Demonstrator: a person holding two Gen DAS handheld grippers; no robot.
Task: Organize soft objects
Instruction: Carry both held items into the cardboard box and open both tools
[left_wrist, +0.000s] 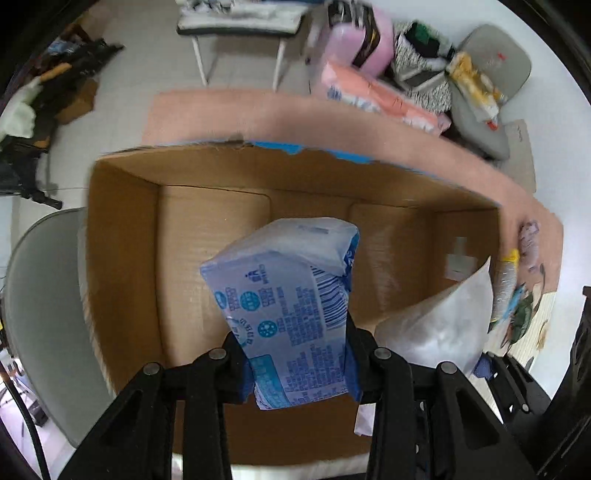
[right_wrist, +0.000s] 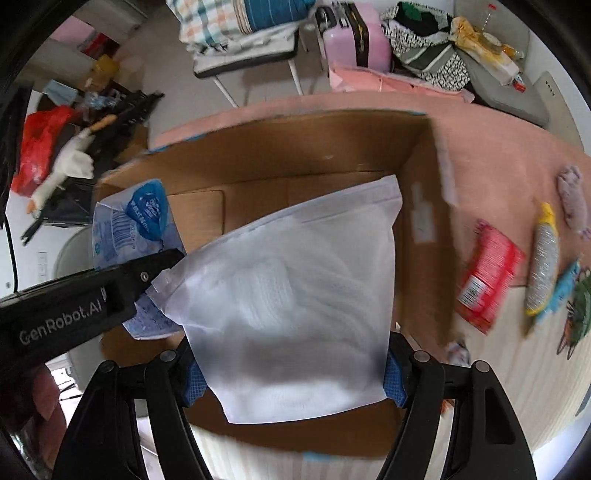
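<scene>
The left gripper (left_wrist: 299, 373) pinches a blue printed packet (left_wrist: 284, 310) between its fingers, above the open cardboard box (left_wrist: 122, 236). The right gripper (right_wrist: 293, 373) clamps a white frosted pouch (right_wrist: 295, 306), also above the box, just beside the packet. A red packet (right_wrist: 487, 273) lies outside the box.

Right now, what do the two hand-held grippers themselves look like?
Both are black, with angular linkage arms joined by round grey pivot pins. The right hand-held gripper has blue textured pads; the left hand-held gripper shows blue pads too. Seen from the right wrist, its side reads "GenRobot.AI" in white. No sleeves show.
</scene>
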